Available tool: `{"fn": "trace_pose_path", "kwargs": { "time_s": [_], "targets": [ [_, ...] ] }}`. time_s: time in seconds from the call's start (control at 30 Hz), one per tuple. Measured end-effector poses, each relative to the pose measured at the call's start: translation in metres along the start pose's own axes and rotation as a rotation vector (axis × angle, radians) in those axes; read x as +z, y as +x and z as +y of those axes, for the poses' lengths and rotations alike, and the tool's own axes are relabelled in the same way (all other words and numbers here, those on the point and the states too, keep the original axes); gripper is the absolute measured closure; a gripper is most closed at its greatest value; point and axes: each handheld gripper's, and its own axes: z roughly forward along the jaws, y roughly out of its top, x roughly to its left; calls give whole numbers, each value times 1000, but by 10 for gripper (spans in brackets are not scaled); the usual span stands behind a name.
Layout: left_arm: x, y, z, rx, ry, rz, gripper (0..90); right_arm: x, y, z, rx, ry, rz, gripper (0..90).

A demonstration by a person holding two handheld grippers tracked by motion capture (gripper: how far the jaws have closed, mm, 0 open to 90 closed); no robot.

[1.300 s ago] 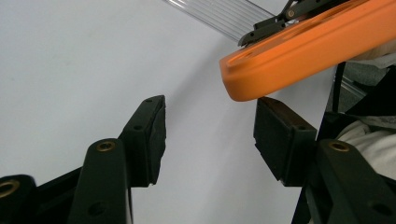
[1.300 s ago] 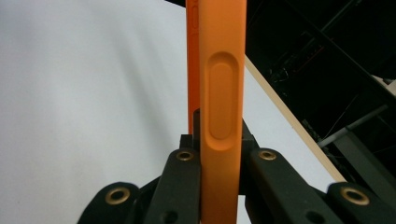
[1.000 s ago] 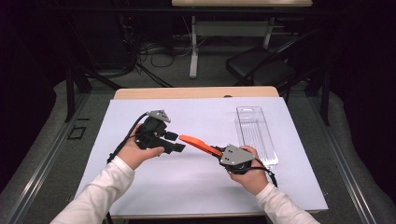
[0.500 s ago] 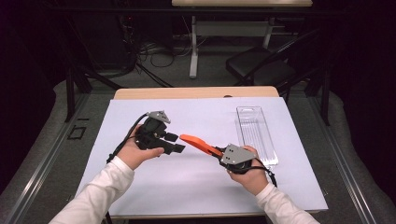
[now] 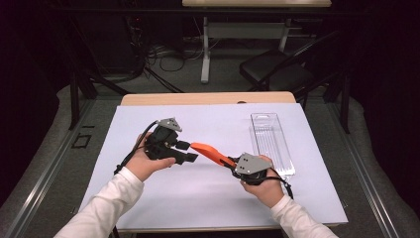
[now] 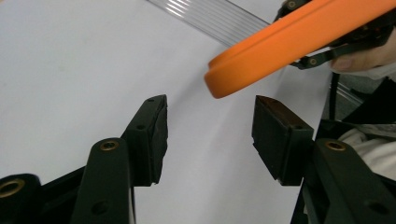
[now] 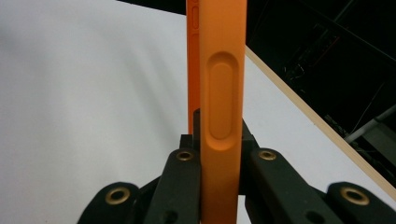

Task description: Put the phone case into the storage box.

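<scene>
High view: two hands, two grippers, one orange phone case held between them over a white sheet.

Left gripper (image 5: 190,151) points right toward the case tip, jaws spread apart with nothing between; left gripper view has the case end (image 6: 280,46) just above and beyond the gap. Right gripper (image 5: 230,163) points up-left, jaws clamped on the orange phone case (image 5: 210,152), edge-on in right gripper view (image 7: 219,93). One clear plastic tray (image 5: 271,141) lies flat just beyond the right gripper. White sheet (image 5: 208,198) covers one table.
</scene>
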Motion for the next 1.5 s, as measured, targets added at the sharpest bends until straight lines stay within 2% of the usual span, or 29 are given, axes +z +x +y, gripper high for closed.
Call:
{"fn": "trace_pose_path", "kwargs": {
  "time_s": [0.07,0.2,0.27,0.33,0.53,0.63,0.8,1.0,1.3,1.5],
  "targets": [
    [0,-1,0,10,-21,-5,460,0,0,0,5,-4,3,860],
    [-2,-3,1,6,-56,1,477,-1,0,1,13,-13,7,860],
    [-3,-4,1,11,-55,3,506,-1,0,1,17,-14,8,860],
    [-3,-6,1,16,-60,-12,558,-1,1,0,21,-19,12,860],
    [-4,-7,0,18,-92,29,558,0,1,1,38,-34,25,860],
    [-2,-6,-2,15,-110,29,575,0,2,1,44,-36,30,860],
    [1,-5,-4,13,-111,28,635,1,3,1,47,-37,36,860],
    [4,-6,-7,26,-141,28,682,1,3,1,52,-39,42,860],
    [3,-6,-7,34,-131,39,703,2,5,0,54,-39,55,860],
    [4,-8,-7,48,-131,46,756,3,5,-1,55,-34,63,860]
  ]
}}
